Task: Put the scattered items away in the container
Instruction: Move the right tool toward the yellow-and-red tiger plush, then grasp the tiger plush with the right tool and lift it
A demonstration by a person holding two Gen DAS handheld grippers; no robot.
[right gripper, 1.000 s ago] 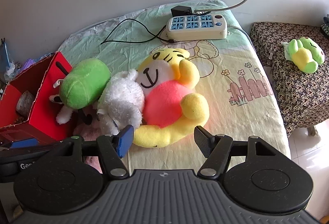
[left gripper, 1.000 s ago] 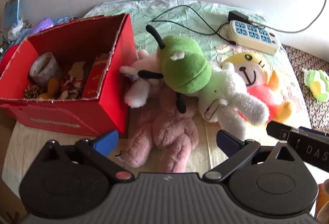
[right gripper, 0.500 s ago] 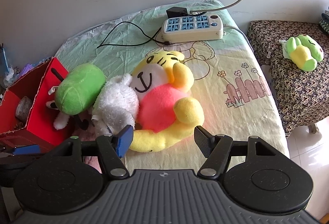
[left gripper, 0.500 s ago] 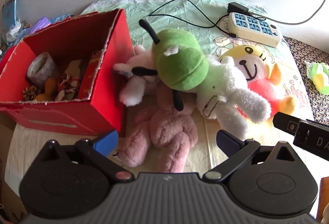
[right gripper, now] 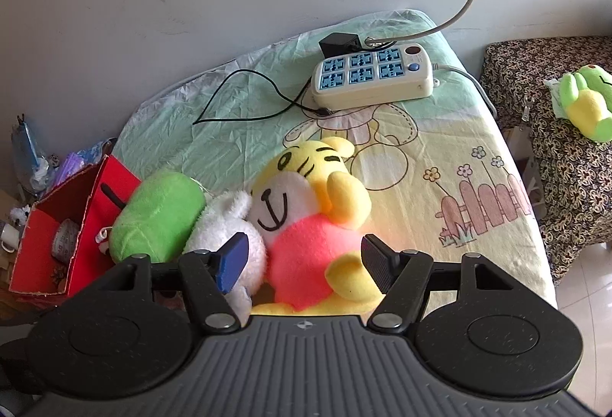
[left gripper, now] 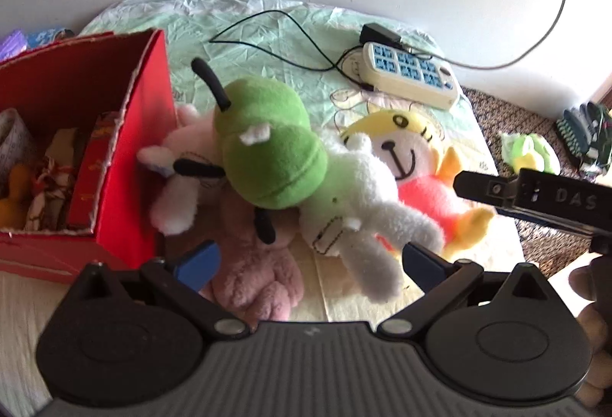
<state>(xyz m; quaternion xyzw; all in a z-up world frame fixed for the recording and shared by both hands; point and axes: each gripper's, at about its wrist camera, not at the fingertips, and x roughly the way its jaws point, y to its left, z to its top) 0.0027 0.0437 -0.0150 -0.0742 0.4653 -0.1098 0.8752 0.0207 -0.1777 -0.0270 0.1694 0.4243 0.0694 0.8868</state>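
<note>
Currently the right tool (right gripper: 302, 260) stands apart and empty, directly over the yellow plush (right gripper: 306, 218) — nearer it than the left tool (left gripper: 306, 260), also apart.

The box (left gripper: 126, 164) sits at the bed's (right gripper: 440, 164) left edge. Plush toys (left gripper: 306, 187) are heaped against its right side. The power strip (right gripper: 373, 74) lies behind them, near the bed's far edge.

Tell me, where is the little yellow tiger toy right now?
The yellow tiger toy lies on the bed sheet, middle of the right wrist view, pressed against the white plush on its left, with the power strip beyond it.
</note>
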